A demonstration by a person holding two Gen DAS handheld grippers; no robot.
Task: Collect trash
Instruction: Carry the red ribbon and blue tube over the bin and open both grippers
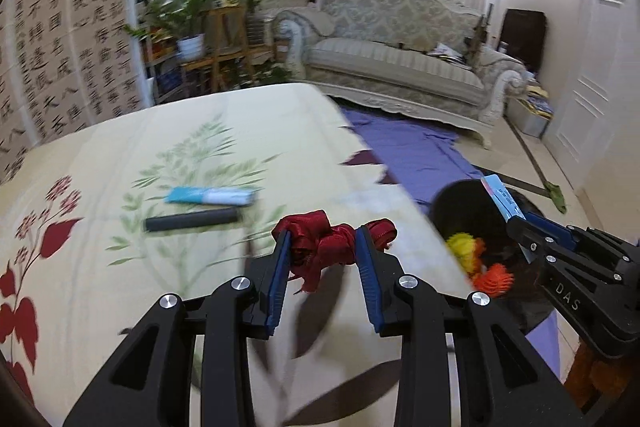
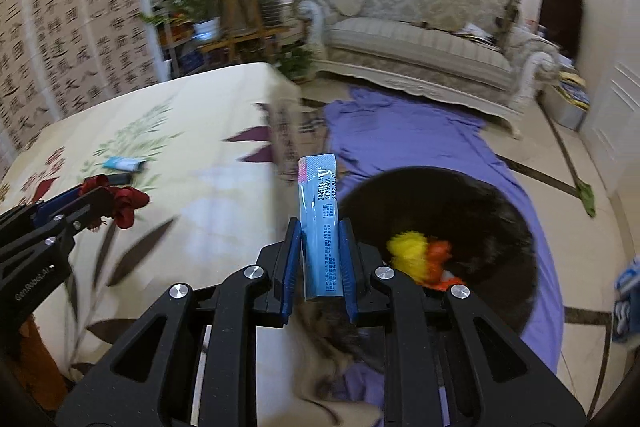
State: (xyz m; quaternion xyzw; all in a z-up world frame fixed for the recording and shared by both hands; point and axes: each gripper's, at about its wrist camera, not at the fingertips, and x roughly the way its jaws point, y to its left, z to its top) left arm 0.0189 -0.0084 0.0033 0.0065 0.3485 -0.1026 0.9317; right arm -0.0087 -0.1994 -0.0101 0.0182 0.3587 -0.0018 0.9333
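Blue "DAS"-marked right gripper [image 2: 319, 247] clamps a date-printed blue packet [image 2: 320, 223]; left gripper [image 1: 322, 251] clamps red ribbon [image 1: 332, 241].

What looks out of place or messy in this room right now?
A purple sheet lies crumpled across the floor in front of the sofa, running under the black bin. A green rag sits loose on the tiles. A blue packet and black tube lie on the tablecloth.

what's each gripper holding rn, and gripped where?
Left gripper: red ribbon bow, pinched around its bunched middle. Right gripper: blue packet, clamped at its lower half, top sticking out.
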